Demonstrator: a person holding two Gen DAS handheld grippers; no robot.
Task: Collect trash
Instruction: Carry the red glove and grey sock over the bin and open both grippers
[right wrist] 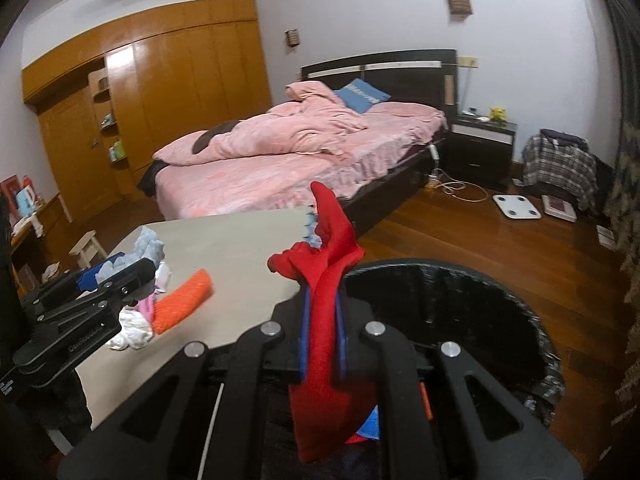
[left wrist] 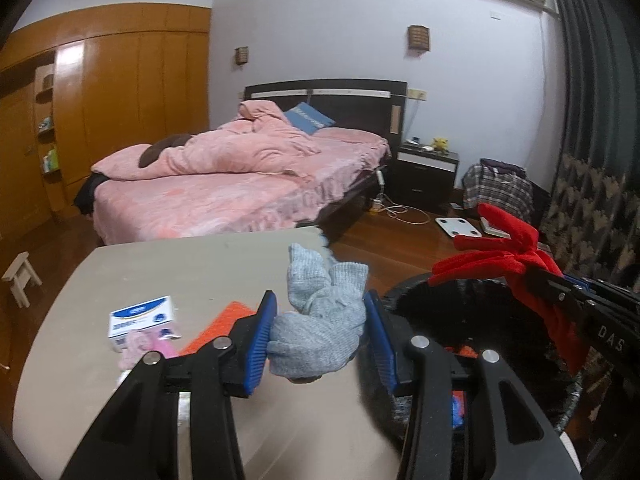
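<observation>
Bedroom clutter frames the scene: a bed with a rumpled pink quilt [left wrist: 224, 160] stands behind a pale beige table [left wrist: 160, 268], and a round black-lined waste bin [right wrist: 460, 300] sits right against that table's near corner, so anything lifted off the top has only a short way to travel.

The right gripper [right wrist: 322, 332] hangs over the bin's mouth, its blue pads pressed flat on a long red fabric piece [right wrist: 328, 264]. One end of the cloth sticks up above the jaws and the other dangles down into the bin, which suggests it is held there to be dropped in.

The left gripper [left wrist: 320, 340] sits at the table's edge beside the bin, jaws partway apart around a crumpled grey knitted sock [left wrist: 324, 312]. The bundle fills the gap and appears pinched between the pads, apparently carried toward the same opening.

On the table, farther from the bin, lie an orange knitted strip [right wrist: 182, 300], a small white and blue box [left wrist: 140, 318] and some pink and white scraps [right wrist: 136, 324], probably waiting their turn.
</observation>
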